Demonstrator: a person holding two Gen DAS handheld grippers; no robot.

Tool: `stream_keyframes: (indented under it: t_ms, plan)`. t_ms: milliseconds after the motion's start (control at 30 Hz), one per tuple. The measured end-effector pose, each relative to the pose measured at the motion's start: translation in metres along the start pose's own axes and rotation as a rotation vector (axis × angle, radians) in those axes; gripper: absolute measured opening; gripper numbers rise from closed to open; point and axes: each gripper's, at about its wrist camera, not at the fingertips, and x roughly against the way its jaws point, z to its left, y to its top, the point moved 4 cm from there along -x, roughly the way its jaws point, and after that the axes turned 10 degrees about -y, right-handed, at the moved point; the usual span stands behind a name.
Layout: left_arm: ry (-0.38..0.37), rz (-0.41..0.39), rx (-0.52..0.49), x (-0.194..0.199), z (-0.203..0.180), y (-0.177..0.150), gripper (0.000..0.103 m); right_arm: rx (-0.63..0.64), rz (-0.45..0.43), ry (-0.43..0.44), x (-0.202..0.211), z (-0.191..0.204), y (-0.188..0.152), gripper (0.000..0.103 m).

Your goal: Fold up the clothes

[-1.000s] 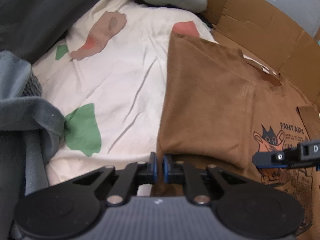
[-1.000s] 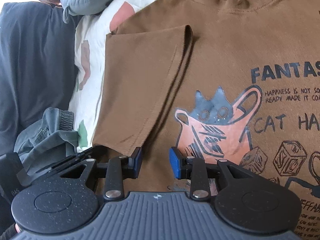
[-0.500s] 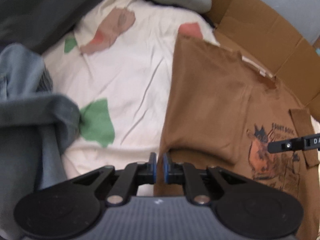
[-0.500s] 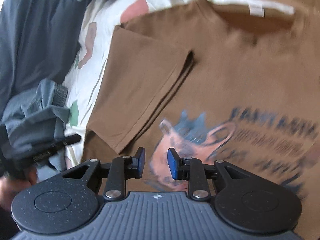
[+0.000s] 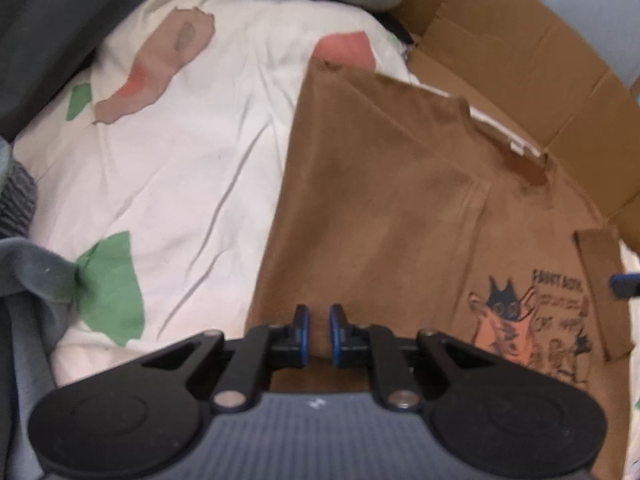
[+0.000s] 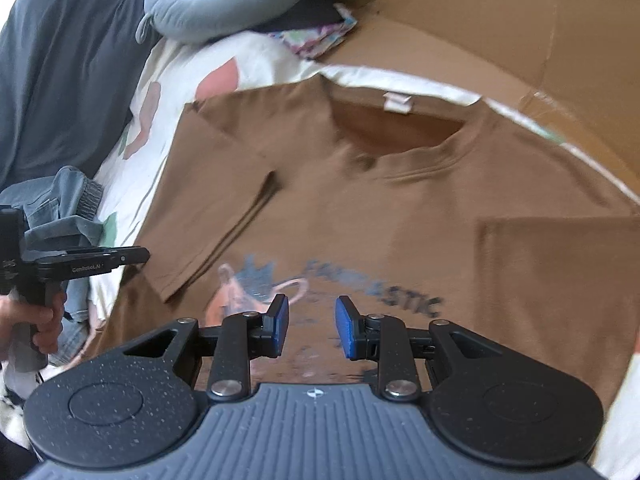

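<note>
The brown T-shirt (image 6: pixel 400 208) lies face up on the patterned white bedsheet (image 5: pixel 180 160), its printed front showing and its collar (image 6: pixel 396 132) toward the cardboard sheet (image 6: pixel 480 20) at twelve o'clock in the right wrist view. Both sleeves are turned in over the chest: the left sleeve (image 6: pixel 208 216) lies at about ten o'clock from the right gripper (image 6: pixel 308 326), the right sleeve (image 6: pixel 560 280) at about three o'clock. The shirt's long axis runs from the collar at twelve down toward six, straight under that gripper, so the hem end is hidden below the tool bodies and I cannot tell how it lies. The right gripper hovers over the print with its jaws well apart and nothing between them. The left gripper (image 5: pixel 318 334) sits at the shirt's left edge, at about nine o'clock in the right view, with a narrow gap between its pads and no cloth visibly pinched; a hand (image 6: pixel 36 320) grips its handle low and level. Each gripper is nearer its own side of the shirt. With sleeves in, I judge a lengthwise fold of the body remains, which would call for a hold on the lower edge. Grey garments (image 5: pixel 32 280) are heaped at eight o'clock, and a grey neck pillow (image 6: pixel 224 4) rests at eleven.
</note>
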Motion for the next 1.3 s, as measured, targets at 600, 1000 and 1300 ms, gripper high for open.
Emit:
stream_keyframes:
  t_ms: [600,1000,1300]
  plan:
    - [0.070,-0.001,-0.173,0.086,-0.037,-0.011,0.045,-0.071,-0.022,-0.121,0.118,-0.114,-0.055,0.043]
    - [0.058,-0.036,-0.175,0.271,-0.086,-0.018,0.066,0.018,-0.060,-0.080,0.294,-0.075,-0.077,0.050]
    - [0.052,-0.117,-0.128,0.362,-0.110,-0.017,0.071,0.007,-0.120,-0.083,0.385,-0.066,-0.113,0.050]
